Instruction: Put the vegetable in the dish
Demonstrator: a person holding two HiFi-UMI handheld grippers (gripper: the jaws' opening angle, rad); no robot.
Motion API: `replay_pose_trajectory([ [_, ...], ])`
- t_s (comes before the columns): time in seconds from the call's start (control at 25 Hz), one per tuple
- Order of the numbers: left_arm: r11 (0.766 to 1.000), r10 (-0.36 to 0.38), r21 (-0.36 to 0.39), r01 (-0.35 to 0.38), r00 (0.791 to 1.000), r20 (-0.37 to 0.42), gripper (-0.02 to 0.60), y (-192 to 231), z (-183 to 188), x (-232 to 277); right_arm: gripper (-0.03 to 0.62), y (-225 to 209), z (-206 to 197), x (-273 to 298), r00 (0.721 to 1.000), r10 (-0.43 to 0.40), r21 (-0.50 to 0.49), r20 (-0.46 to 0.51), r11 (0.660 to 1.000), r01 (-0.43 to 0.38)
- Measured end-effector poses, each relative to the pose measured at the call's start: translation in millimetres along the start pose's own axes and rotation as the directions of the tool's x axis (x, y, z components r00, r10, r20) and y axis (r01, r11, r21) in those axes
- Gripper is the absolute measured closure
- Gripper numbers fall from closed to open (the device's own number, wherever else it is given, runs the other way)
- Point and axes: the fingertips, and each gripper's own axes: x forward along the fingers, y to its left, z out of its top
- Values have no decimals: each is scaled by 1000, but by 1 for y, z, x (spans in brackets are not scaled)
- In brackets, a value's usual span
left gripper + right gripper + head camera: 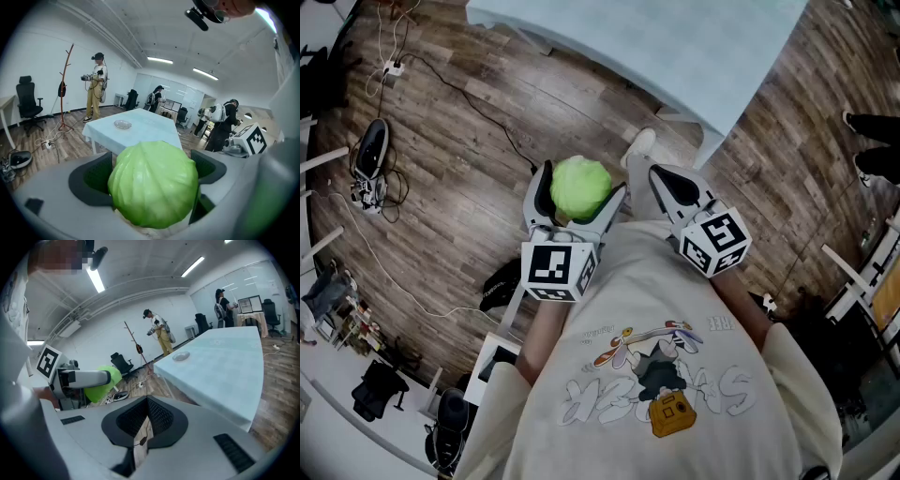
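Note:
A round pale-green cabbage [581, 187] sits between the two dark pads of my left gripper [579, 190], which is shut on it and held close to the person's chest. In the left gripper view the cabbage [153, 183] fills the span between the jaws. My right gripper [672, 185] is beside it, shut and empty; its pads [158, 414] meet at the tip. A small clear glass dish [123, 124] stands on a light-blue table [152, 129] some way ahead. The right gripper view also shows the dish [181, 356] near the table's far end and the cabbage [101, 383] at left.
The table's corner [712, 112] lies ahead over wood flooring. Cables and a power strip [392, 67] trail at left, with shoes [370, 155] on the floor. A coat stand [65, 86], office chairs [28, 103] and several other people with grippers stand around the room.

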Motion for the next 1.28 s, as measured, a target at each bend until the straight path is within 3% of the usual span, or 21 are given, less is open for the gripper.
replay_pose_trajectory([
  [0.2,998,-34,52,34,999,-6,52,-10,-55,-83,572,84,-68,-23,1000,-14,-49,-25,999,12],
  [0.44,994,-14,105,12,1000,22,52,-19,-64,-133,572,106,-65,-31,999,-12,-7,31,1000,13],
  [0.56,990,13,141,-20,999,50,52,-24,-55,-126,572,98,-55,-34,997,9,-29,73,1000,-7],
  [0.68,994,37,104,-44,997,70,52,-29,-42,-113,572,81,-36,-43,994,21,-69,109,998,-14],
  [0.88,988,68,135,-78,994,80,52,-60,-7,-89,572,46,-7,-68,991,36,-131,125,991,-20],
  [1.12,986,108,121,-112,993,45,52,-82,-13,-61,572,7,-7,-71,991,39,-106,128,994,-25],
  [1.28,988,88,131,-88,996,5,52,-91,-15,-45,572,-9,-14,-70,994,19,-67,108,998,-12],
])
